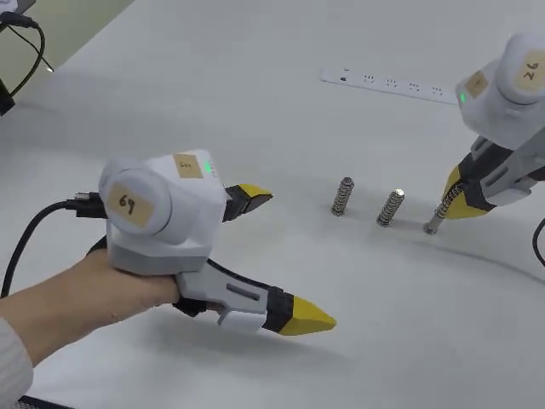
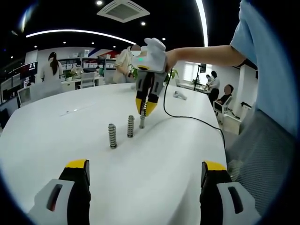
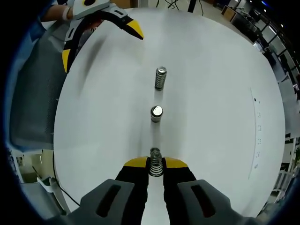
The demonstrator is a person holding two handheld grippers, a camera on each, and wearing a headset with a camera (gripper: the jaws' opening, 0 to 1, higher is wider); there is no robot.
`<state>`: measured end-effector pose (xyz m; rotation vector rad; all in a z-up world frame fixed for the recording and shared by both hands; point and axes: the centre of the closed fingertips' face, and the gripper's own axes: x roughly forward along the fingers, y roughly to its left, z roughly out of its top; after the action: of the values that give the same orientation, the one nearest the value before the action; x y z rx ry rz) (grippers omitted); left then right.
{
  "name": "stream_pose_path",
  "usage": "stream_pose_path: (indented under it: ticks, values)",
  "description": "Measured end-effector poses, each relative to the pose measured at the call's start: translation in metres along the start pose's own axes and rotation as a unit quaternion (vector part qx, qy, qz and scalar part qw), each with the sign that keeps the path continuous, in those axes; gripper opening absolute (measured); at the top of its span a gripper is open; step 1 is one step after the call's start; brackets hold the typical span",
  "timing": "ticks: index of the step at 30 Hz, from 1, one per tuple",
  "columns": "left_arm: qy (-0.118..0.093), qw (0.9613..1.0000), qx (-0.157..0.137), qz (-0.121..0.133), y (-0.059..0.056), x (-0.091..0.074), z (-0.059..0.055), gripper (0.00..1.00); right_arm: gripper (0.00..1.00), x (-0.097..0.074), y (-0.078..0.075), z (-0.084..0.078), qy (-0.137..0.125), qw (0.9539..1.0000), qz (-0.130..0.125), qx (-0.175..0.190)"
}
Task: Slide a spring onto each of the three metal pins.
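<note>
Three metal pins stand in a row on the white table. The left pin (image 1: 342,197) and the middle pin (image 1: 391,207) each carry a spring. My right gripper (image 1: 452,201) is shut on a third spring (image 3: 155,162) that sits over the top of the right pin (image 1: 433,225), whose lower shaft is bare. In the left gripper view that spring (image 2: 143,109) hangs above the pin between the yellow tips. My left gripper (image 1: 294,260) stands open at the front left, well apart from the pins, with nothing between its fingers.
A white power strip (image 1: 387,85) lies at the back of the table. A black cable (image 1: 25,247) trails from the left gripper, another (image 2: 187,117) from the right one. Desks and several people are in the room behind.
</note>
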<state>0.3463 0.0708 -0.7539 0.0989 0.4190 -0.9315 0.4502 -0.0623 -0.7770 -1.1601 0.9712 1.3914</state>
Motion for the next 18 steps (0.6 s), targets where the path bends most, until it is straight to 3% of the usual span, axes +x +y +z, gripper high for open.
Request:
stream_pose_path:
  ticks: [18]
  values:
    - [0.002, 1.0, -0.004, 0.003, 0.002, -0.001, -0.002, 0.95, 0.08, 0.015, 0.001, -0.005, 0.012, 0.9999, 0.009, 0.002]
